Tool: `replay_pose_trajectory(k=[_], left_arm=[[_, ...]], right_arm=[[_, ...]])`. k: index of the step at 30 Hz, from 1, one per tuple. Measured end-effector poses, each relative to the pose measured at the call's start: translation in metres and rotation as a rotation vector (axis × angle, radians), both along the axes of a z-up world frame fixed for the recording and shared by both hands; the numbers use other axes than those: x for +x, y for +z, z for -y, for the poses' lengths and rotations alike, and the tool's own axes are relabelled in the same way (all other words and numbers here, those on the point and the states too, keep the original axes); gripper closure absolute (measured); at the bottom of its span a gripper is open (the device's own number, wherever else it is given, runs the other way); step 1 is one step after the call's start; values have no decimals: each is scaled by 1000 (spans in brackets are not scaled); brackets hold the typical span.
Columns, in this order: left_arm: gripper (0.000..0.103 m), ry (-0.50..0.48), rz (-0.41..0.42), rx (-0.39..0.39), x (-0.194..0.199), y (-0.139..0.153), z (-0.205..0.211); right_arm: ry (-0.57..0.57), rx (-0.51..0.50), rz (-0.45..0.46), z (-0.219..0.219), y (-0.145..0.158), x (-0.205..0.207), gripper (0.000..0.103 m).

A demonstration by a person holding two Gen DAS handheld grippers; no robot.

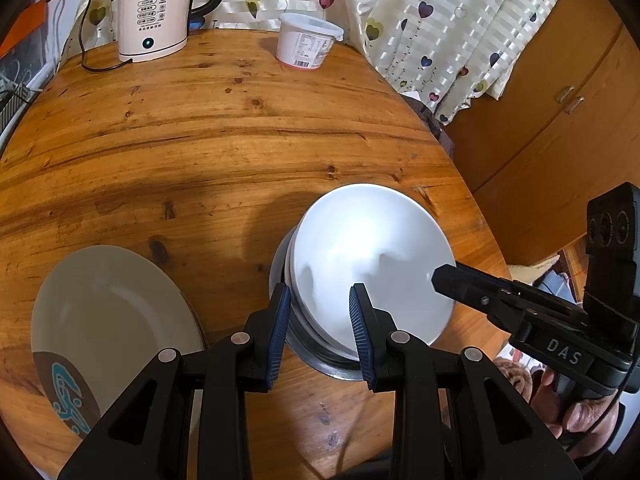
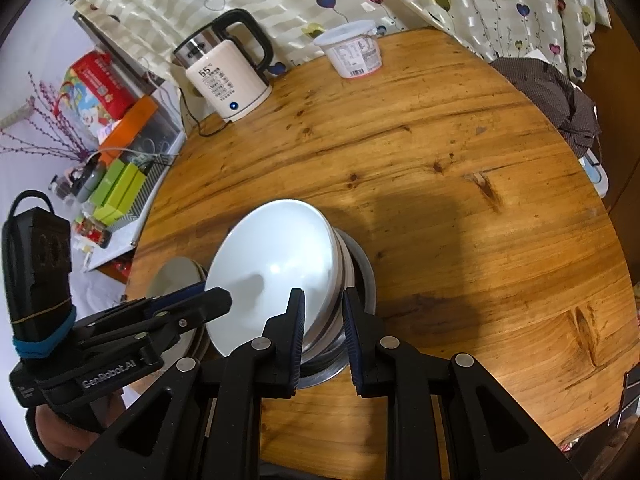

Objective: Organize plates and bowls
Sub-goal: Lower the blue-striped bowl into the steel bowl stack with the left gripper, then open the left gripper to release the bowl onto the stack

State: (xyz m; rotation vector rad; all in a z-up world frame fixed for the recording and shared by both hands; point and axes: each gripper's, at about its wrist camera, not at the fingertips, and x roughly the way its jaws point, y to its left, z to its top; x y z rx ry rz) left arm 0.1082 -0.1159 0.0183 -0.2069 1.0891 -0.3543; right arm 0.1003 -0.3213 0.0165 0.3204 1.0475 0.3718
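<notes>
On table (image 1: 224,128) | both tongs (image 1: 320,316) (image 2: 322,322) clamp white bowl (image 1: 372,260) rim | cloth (image 2: 560,96) only in right view

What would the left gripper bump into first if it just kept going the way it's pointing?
Most likely the white bowl. The left gripper already straddles the near rim of the bowl, which tops a stack of bowls, so going on would meet its wall. Whether the pads already touch the bowl is unclear.
</notes>
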Motion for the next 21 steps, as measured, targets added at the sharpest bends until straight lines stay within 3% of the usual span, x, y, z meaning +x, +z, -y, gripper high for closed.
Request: replay_pose_trajectory(k=[7,21], left_arm=[[72,-1,9,-15,1,2,-2],[72,4,15,-37,0,7,-6]], right_arm=[[-10,-10,14,1,2,0,90],[-28,62,-50,7,-2,6,93]])
